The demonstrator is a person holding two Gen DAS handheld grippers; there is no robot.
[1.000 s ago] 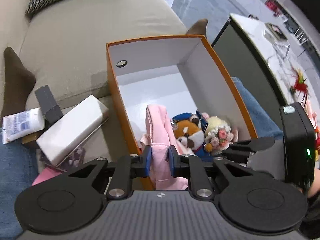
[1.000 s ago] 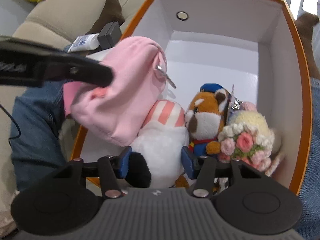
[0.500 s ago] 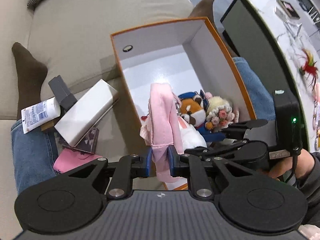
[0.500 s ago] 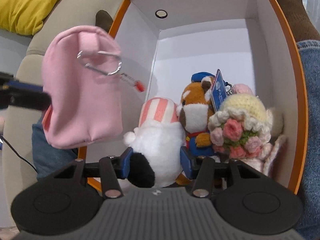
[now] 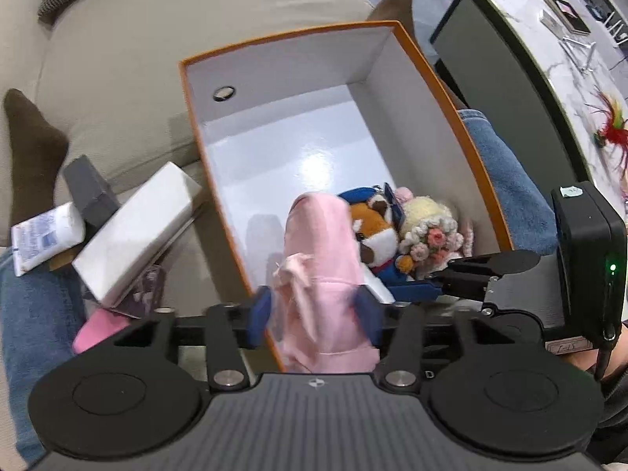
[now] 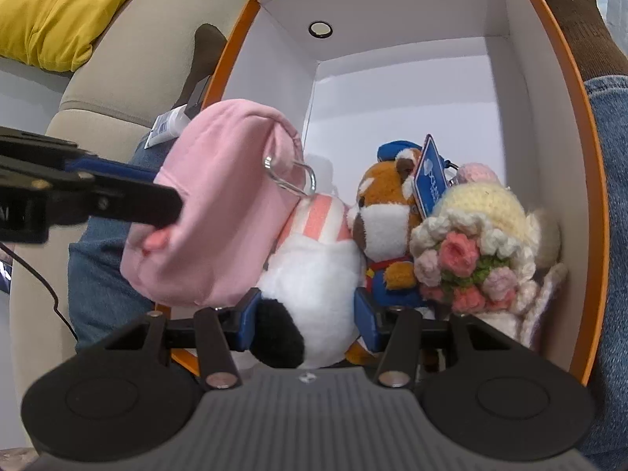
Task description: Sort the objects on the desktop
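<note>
Between the blue pads of the left gripper [image 5: 316, 316], whose jaws have just been opening, a pink pouch [image 5: 324, 274] is seen with a gap on either side, so it is no longer clamped; the pads are spread about halfway. From the right wrist view the pouch [image 6: 219, 212] is found at nine o'clock of the toys, tilted over the orange rim of the box [image 6: 588, 204], its metal clip [image 6: 290, 174] resting against a striped white plush [image 6: 314, 259]. The right gripper [image 6: 306, 320] is held partly open around that plush, both pads lying against its sides; whether they press it cannot be told. At three o'clock of the plush a fox toy [image 6: 386, 212] and a crocheted doll with flowers [image 6: 475, 243] are packed against the box's white wall. Outside the box [image 5: 204, 180], at nine o'clock in the left view, a white carton [image 5: 133, 231], a tube [image 5: 47, 239] and a dark block [image 5: 90, 192] are piled on a beige sofa [image 5: 129, 59].
</note>
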